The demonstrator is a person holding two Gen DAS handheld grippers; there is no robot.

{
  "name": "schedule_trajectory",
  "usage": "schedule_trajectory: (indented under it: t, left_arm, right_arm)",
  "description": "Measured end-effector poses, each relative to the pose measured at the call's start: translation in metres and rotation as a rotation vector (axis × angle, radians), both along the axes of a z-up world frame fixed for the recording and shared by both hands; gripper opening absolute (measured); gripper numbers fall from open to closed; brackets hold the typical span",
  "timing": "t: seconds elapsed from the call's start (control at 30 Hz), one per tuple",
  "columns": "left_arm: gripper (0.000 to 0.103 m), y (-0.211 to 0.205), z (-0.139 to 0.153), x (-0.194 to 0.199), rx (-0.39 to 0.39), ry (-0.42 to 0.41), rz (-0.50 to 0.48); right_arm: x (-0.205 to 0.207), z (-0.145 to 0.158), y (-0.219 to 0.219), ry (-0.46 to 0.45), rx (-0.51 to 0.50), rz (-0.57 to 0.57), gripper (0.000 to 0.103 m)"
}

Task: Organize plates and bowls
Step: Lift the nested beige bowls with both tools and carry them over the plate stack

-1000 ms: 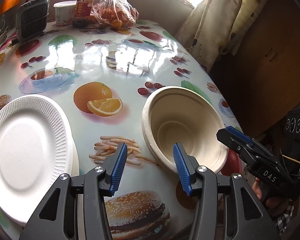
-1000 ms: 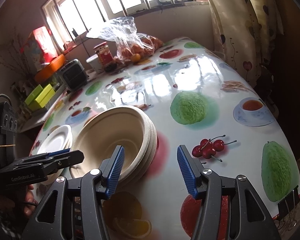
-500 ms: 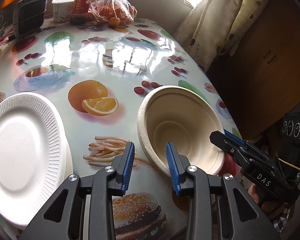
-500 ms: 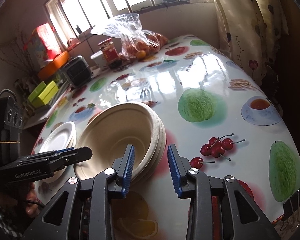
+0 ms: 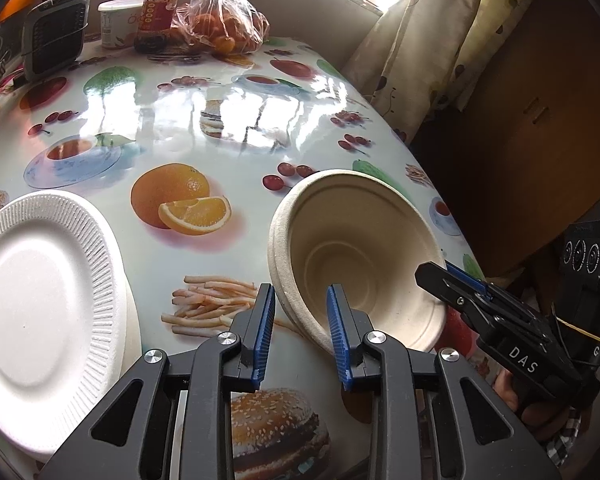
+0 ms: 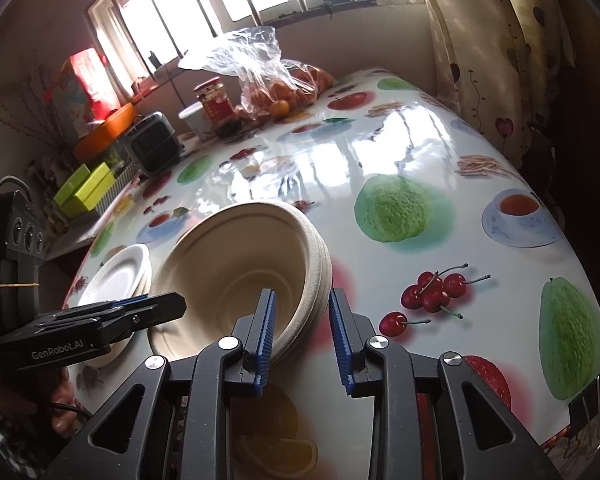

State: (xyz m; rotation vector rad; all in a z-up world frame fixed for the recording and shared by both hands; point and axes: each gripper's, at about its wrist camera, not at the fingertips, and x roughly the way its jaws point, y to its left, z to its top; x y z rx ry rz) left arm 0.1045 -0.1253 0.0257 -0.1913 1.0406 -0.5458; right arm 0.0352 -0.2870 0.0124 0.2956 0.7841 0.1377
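A stack of beige paper bowls [image 5: 352, 240] [image 6: 228, 264] sits on the fruit-print table [image 5: 180, 120]. My left gripper [image 5: 300, 332] straddles the stack's near-left rim, one blue pad outside and one inside. Its jaws are closing on the rim. My right gripper [image 6: 302, 332] straddles the opposite rim the same way, and its jaws are closing too. Each gripper shows in the other's view: right gripper [image 5: 432, 276], left gripper [image 6: 176, 306]. A stack of white ribbed plates [image 5: 40, 300] [image 6: 120, 276] lies to the left of the bowls.
At the far end stand a plastic bag of oranges [image 5: 220, 20], a red jar [image 5: 156, 12], a white tub [image 5: 118, 20] and a black appliance [image 5: 56, 36]. A curtain [image 5: 440, 40] hangs past the table's right edge. A binder clip [image 6: 588, 404] grips the tablecloth's edge.
Both grippers' jaws have narrowed from wide apart to close around the bowl stack's rim. Neither hand has shifted, and the plates lie as before.
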Motion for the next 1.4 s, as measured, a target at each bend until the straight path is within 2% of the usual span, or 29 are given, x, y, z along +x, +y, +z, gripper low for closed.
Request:
schedule_trajectory:
  t: [0.57, 1.4]
  left_arm:
    - [0.028, 0.010, 0.006, -0.001, -0.005, -0.013, 0.018]
    - [0.028, 0.049, 0.023, -0.013, -0.017, -0.045, 0.113]
  right_arm:
    - [0.000, 0.006, 0.000, -0.008, 0.011, 0.002, 0.027]
    - [0.009, 0.024, 0.037, -0.041, 0.012, 0.077, 0.027]
